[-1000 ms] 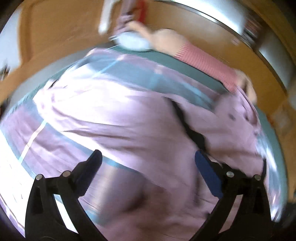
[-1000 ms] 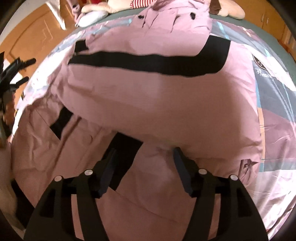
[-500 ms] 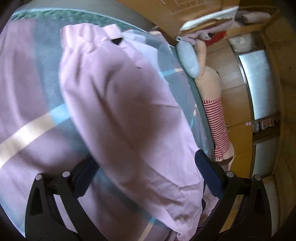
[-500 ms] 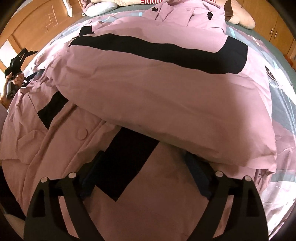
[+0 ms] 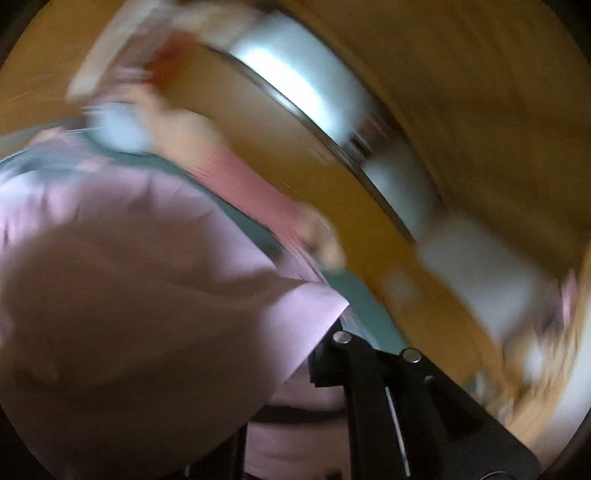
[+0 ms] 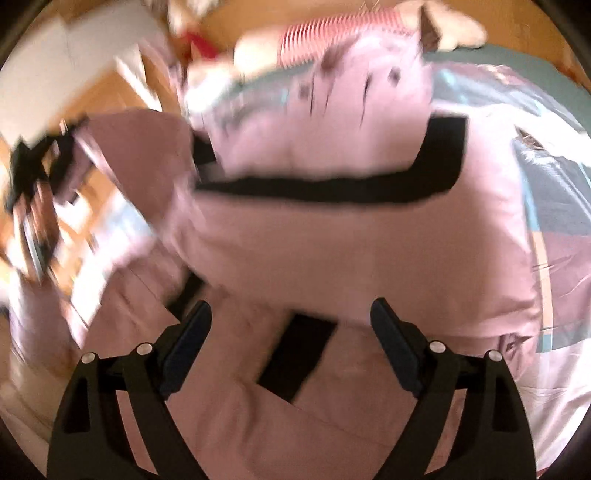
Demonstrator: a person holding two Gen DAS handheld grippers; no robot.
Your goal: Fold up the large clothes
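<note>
A large pink jacket with black stripes (image 6: 351, 240) lies spread on the bed. In the right wrist view my right gripper (image 6: 291, 332) is open and empty, just above the jacket's lower part. At the left of that view my left gripper (image 6: 55, 147) holds up a pink sleeve (image 6: 129, 147). The left wrist view is blurred; pink cloth (image 5: 147, 314) covers its lower left, hiding the left finger. Only the right finger (image 5: 332, 354) shows, with the cloth edge against it.
A plush toy with a red-striped body (image 6: 332, 29) lies at the bed's far edge, also in the left wrist view (image 5: 251, 184). The patterned bedspread (image 6: 554, 184) shows at the right. Wooden wardrobe doors with mirror panels (image 5: 314, 92) stand behind the bed.
My left gripper has closed on the pink sleeve and swung it upward, so its view now points at the wardrobe. My right gripper has stayed open and moved slightly over the jacket.
</note>
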